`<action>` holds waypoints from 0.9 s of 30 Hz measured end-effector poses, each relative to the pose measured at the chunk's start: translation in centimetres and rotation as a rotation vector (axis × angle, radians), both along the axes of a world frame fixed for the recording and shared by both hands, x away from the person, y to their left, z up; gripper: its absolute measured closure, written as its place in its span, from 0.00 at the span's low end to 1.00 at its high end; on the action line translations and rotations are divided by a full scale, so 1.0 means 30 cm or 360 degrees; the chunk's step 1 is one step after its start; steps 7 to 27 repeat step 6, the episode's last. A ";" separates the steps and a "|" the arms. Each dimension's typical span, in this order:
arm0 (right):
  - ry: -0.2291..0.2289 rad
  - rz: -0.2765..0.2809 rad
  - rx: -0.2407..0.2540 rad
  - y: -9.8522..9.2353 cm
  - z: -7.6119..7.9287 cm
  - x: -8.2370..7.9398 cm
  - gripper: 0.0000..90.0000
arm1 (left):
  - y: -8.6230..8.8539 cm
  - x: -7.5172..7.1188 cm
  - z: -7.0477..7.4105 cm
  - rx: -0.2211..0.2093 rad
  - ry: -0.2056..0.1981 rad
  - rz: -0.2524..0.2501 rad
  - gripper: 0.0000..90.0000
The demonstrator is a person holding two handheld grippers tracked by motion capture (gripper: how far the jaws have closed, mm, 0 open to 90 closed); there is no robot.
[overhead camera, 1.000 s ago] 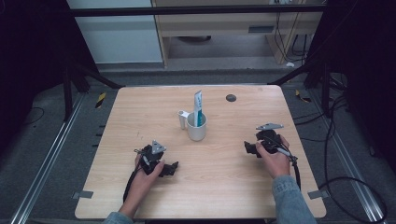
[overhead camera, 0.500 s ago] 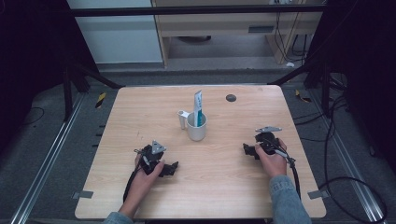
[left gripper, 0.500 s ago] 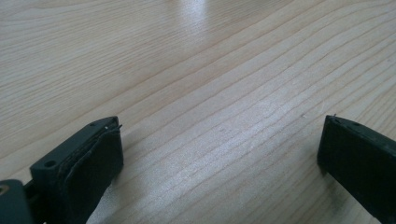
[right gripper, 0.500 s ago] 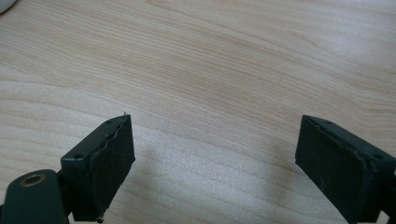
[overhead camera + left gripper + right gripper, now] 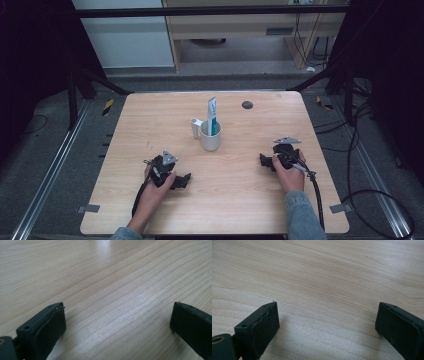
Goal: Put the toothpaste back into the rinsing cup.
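High view: a white cup (image 5: 210,141) holding an upright toothpaste tube (image 5: 212,114) stands mid-tabletop (image 5: 150,115), toward the far edge, a small white object (image 5: 195,126) just beside it. Both tools rest near the near edge; the right tool (image 5: 263,161), jaws spread after just opening with nothing between them, lies slightly nearer the cup than the left tool (image 5: 186,180), likewise spread and empty.

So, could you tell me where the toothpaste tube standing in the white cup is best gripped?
Probably grip the toothpaste tube on its flat upper part, which sticks up clear of the white cup. Come from above, jaws across its thin faces; the small white object crowds the cup's left side.
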State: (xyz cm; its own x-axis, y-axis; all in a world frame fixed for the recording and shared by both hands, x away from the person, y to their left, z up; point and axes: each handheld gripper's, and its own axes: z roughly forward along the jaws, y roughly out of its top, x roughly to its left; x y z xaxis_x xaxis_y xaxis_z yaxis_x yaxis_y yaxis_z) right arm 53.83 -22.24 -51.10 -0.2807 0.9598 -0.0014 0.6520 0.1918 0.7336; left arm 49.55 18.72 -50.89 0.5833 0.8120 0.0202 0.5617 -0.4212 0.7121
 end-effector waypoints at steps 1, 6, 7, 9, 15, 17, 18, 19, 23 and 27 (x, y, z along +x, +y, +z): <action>0.0002 -0.0010 -0.0005 0.000 -0.001 0.002 0.03 | 0.000 0.000 0.000 -0.0001 0.0000 0.0001 0.00; 0.0016 -0.0108 -0.0008 0.002 -0.002 0.009 0.01 | 0.000 0.000 0.000 -0.0003 -0.0001 -0.0001 0.00; 0.0016 -0.0108 -0.0008 0.002 -0.002 0.009 0.01 | 0.000 0.000 0.000 -0.0003 -0.0001 -0.0001 0.00; 0.0016 -0.0108 -0.0008 0.002 -0.002 0.009 0.01 | 0.000 0.000 0.000 -0.0003 -0.0001 -0.0001 0.00; 0.0016 -0.0108 -0.0008 0.002 -0.002 0.009 0.01 | 0.000 0.000 0.000 -0.0003 -0.0001 -0.0001 0.00; 0.0016 -0.0108 -0.0008 0.002 -0.002 0.009 0.01 | 0.000 0.000 0.000 -0.0003 -0.0001 -0.0001 0.00; 0.0016 -0.0108 -0.0008 0.002 -0.002 0.009 0.01 | 0.000 0.000 0.000 -0.0003 -0.0001 -0.0001 0.00; 0.0016 -0.0108 -0.0008 0.002 -0.002 0.009 0.01 | 0.000 0.000 0.000 -0.0003 -0.0001 -0.0001 0.00; 0.0016 -0.0108 -0.0008 0.002 -0.002 0.009 0.01 | 0.000 0.000 0.000 -0.0003 -0.0001 -0.0001 0.00; 0.0016 -0.0108 -0.0008 0.002 -0.002 0.009 0.01 | 0.000 0.000 0.000 -0.0003 -0.0001 -0.0001 0.00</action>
